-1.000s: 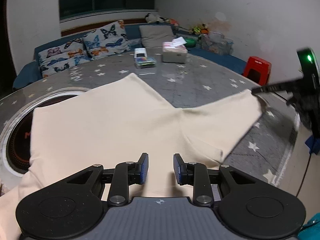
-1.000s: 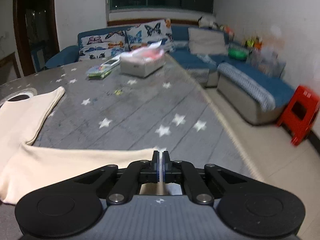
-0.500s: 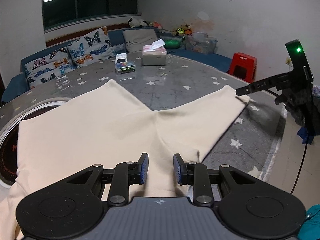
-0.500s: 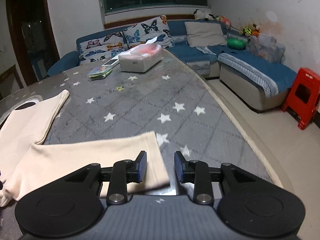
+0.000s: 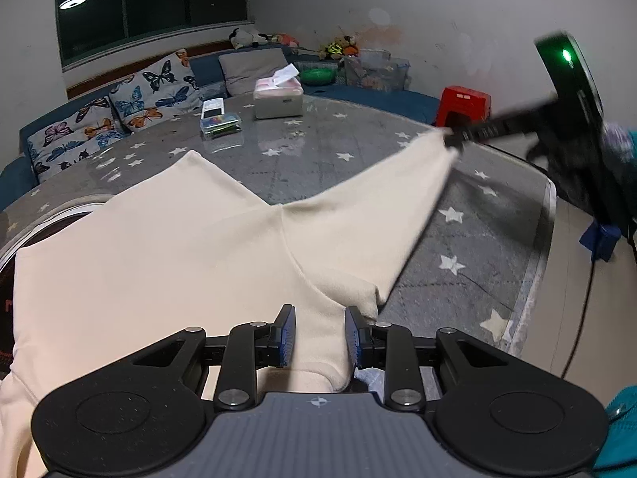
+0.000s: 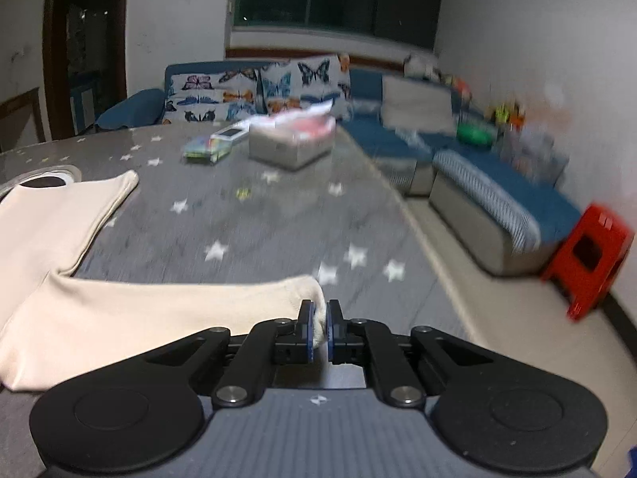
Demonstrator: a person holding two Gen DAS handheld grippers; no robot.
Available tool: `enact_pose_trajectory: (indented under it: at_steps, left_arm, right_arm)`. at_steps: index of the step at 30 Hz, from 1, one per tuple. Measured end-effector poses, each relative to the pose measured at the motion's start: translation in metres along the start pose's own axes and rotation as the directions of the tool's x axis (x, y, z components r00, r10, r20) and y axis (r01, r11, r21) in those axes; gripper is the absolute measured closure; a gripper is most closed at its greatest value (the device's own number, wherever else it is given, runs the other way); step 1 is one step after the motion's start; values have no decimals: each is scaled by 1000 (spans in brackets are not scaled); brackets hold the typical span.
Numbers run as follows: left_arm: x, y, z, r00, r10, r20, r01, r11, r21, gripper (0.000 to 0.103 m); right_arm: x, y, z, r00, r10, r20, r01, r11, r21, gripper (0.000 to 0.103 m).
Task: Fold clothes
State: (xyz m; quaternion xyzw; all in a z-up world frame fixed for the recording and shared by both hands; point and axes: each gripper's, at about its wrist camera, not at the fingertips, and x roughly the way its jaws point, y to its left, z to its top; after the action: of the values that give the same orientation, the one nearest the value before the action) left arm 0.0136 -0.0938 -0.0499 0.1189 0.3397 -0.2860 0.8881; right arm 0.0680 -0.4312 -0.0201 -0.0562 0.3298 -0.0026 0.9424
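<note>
A cream garment (image 5: 167, 247) lies spread on the grey star-patterned table (image 5: 326, 147), its two long limbs forming a V. My left gripper (image 5: 320, 334) hovers at the garment's near edge, open, and cloth shows in the gap between its blue pads without being pinched. My right gripper (image 6: 319, 326) is shut on the end of the right-hand limb (image 6: 306, 290). In the left wrist view the right gripper (image 5: 450, 141) holds that tip raised off the table, and the limb (image 5: 382, 199) stretches taut toward it.
A tissue box (image 5: 278, 97), a phone and a coloured case (image 5: 221, 123) sit at the table's far side. A round inset (image 5: 36, 219) lies under the garment's left part. The table edge (image 5: 547, 215) runs at the right. A red stool (image 6: 589, 255) and a blue sofa (image 6: 497, 207) stand beyond.
My right gripper opened over the limb's end, then shut on it and lifted it off the table. The left gripper shifted slightly along the near edge, its opening unchanged.
</note>
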Motion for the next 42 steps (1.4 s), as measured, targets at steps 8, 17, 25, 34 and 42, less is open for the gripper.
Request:
enact_pose_trajectory:
  at_steps: [8, 17, 25, 34, 42]
  left_arm:
    - [0, 3, -2, 1000, 3, 1, -3, 1000, -19, 73]
    - [-41, 54, -10, 986, 150, 67, -130, 963, -236, 73]
    - [-83, 128, -45, 917, 400, -11, -366, 828, -424, 73]
    - [-96, 182, -89, 859, 493, -141, -493, 719, -491, 71]
    - [-111, 210, -110, 658, 722, -213, -727, 536, -429, 71]
  right_arm:
    - [29, -2, -8, 999, -7, -53, 7, 1000, -1, 92]
    - [-1, 24, 14, 991, 136, 12, -136, 990, -32, 82]
    - [-15, 107, 27, 906, 424, -10, -419, 892, -167, 70]
    - [-15, 188, 21, 820, 563, -101, -566, 770, -294, 64]
    - [-1, 219, 8, 806, 562, -188, -590, 735, -333, 62]
